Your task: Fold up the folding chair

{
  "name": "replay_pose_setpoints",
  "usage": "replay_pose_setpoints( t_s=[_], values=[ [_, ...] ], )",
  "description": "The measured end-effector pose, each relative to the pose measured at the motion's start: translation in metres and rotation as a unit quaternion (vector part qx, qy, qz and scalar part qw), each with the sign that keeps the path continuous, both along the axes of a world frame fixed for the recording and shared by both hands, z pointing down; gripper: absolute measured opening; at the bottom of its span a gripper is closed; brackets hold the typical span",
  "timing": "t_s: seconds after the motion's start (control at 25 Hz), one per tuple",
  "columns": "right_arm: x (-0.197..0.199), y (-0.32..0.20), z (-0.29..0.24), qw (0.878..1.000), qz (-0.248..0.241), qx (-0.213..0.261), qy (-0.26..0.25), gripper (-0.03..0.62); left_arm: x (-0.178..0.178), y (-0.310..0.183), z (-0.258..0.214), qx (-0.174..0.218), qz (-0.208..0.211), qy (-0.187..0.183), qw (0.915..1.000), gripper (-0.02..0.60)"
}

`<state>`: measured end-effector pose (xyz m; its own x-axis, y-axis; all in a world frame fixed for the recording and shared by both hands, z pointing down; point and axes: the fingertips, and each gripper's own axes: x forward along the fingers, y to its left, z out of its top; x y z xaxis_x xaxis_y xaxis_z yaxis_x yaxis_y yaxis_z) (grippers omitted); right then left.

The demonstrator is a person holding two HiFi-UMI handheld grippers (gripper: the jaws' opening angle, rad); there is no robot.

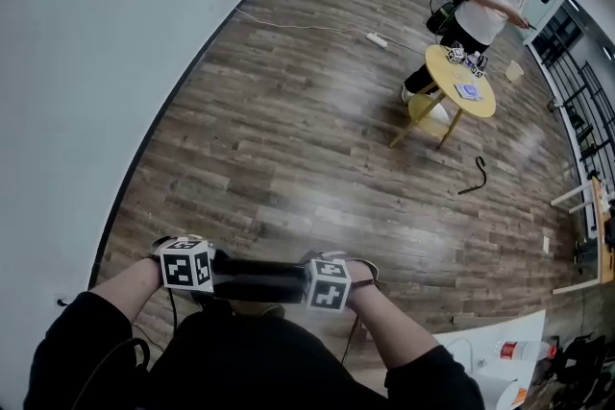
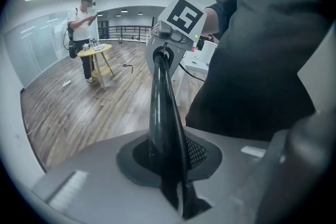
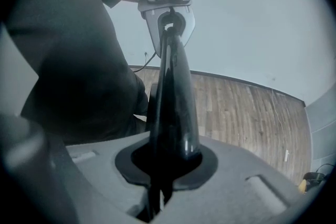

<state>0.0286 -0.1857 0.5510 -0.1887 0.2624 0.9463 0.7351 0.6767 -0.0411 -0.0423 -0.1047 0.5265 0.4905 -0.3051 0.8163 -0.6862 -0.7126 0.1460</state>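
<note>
A wide wooden floor [image 1: 288, 110] is seen, bounded on the left by a white wall [image 1: 96, 34], with a round table [image 1: 461, 82] and another person [image 1: 480, 5] well apart at the far side. A power strip [image 1: 377, 39] and a small dark hooked object [image 1: 473, 176] lie on the floor near that table. The floor directly ahead is bare, so room for swinging the frame forward is judged ample. The wall on the left and the wearer's own body are the nearer limits.

Of the folding chair only a black bar [image 1: 259, 281] is shown, held level close in front of the body. It is taken to be the chair's top rail, and the rest is hidden below.

The bar is glossy and round, so it is judged stiff but slippery and likely to roll in a loose hold. The chair is probably light enough for two grips, with hinges that may pinch.

The left gripper [image 2: 173, 186] is clamped on one end of the bar and the right gripper [image 3: 160, 176] on the other, each with its jaws nearly together round it.
</note>
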Motion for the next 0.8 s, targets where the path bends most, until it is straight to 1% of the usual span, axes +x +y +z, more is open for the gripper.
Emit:
replay_pose_setpoints(
  t_s=[0.16,0.4,0.6,0.8],
  values=[
    [-0.022,0.014,-0.005,1.0,-0.019,-0.001,0.009,0.038,-0.019,0.016,-0.004,-0.006,-0.016,0.007,0.9998,0.064],
    [-0.067,0.04,-0.015,0.998,-0.059,0.015,0.008,0.04,-0.058,0.05,-0.014,0.005,-0.05,0.003,0.9988,0.066],
    [-0.122,0.062,-0.022,0.995,-0.094,0.033,0.002,0.04,-0.106,0.076,-0.018,0.017,-0.094,-0.01,0.9954,0.066],
    [-0.193,0.08,-0.02,0.989,-0.133,0.056,-0.008,0.04,-0.167,0.105,-0.019,0.026,-0.134,-0.02,0.9905,0.066]
  ],
)
